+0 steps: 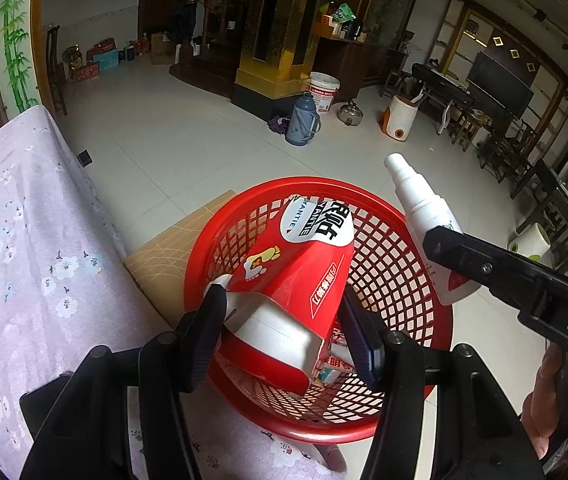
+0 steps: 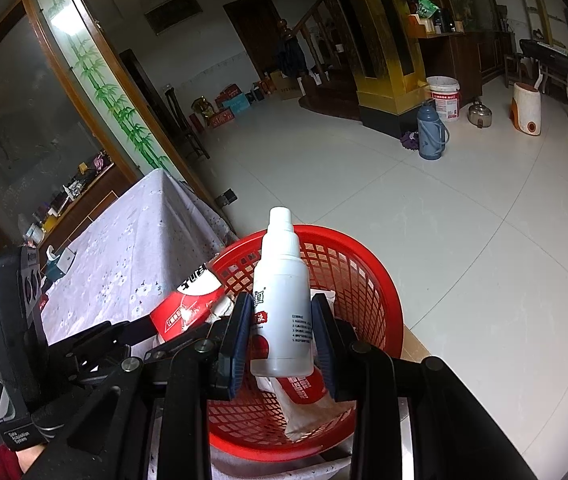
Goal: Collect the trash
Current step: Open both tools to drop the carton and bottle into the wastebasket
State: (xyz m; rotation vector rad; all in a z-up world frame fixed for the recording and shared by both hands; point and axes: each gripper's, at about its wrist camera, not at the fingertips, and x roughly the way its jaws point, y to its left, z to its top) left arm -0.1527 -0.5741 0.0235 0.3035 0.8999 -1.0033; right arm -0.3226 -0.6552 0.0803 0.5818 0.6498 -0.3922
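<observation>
red basket point(image 1: 399, 240): holds crumpled red-and-white wrappers point(image 2: 303, 396) | left gripper point(image 1: 284, 320): jaws clamped on red carton point(image 1: 295, 264), held over basket's near left | right gripper point(image 2: 282, 336): jaws clamped on white spray bottle point(image 2: 282, 300), upright above basket's right rim

Red lattice basket point(image 1: 399, 280); white bottle point(image 2: 284, 280); lilac floral tablecloth point(image 1: 24, 240).

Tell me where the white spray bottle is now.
The white spray bottle is clamped upright in the right gripper, above the red basket.
</observation>
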